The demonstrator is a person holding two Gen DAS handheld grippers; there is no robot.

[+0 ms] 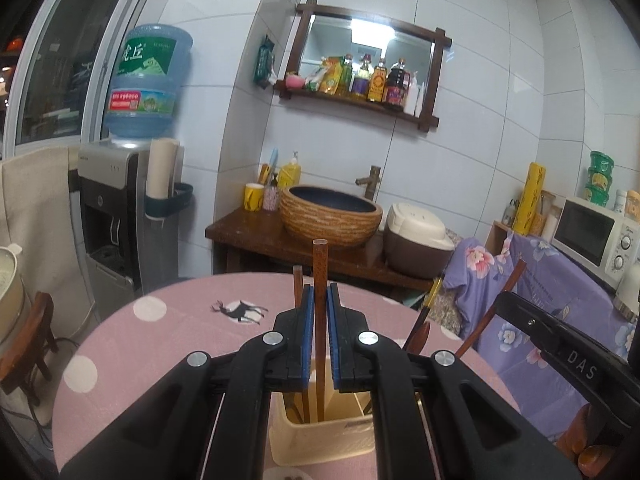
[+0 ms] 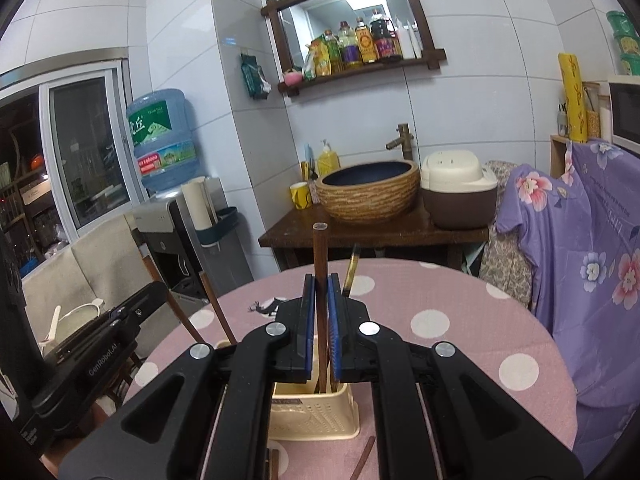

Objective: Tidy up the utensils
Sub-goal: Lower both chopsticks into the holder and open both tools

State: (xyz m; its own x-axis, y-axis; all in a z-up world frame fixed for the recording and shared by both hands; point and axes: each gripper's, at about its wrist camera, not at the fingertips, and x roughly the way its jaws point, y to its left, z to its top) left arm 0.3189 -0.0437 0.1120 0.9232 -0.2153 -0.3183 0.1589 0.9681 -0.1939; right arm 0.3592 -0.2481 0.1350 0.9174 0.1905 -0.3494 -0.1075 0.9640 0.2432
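A cream plastic utensil holder (image 1: 320, 436) stands on the pink dotted table (image 1: 180, 332). My left gripper (image 1: 320, 300) is shut on a brown chopstick (image 1: 320, 264) that stands upright with its lower end inside the holder; a second chopstick (image 1: 297, 284) stands beside it. Wooden spoons (image 1: 420, 332) lean at the holder's right. My right gripper (image 2: 320, 296) is shut on another brown chopstick (image 2: 320, 252), upright, with its tip in the holder (image 2: 316, 412). A dark utensil with a yellow band (image 2: 352, 272) stands just right of it.
A loose chopstick (image 2: 362, 458) lies on the table in front of the holder. Behind the table stand a wooden stand with a basin (image 1: 330, 216) and rice cooker (image 1: 416, 240), a water dispenser (image 1: 116, 216) at left, and a purple floral cover (image 2: 580, 248) at right.
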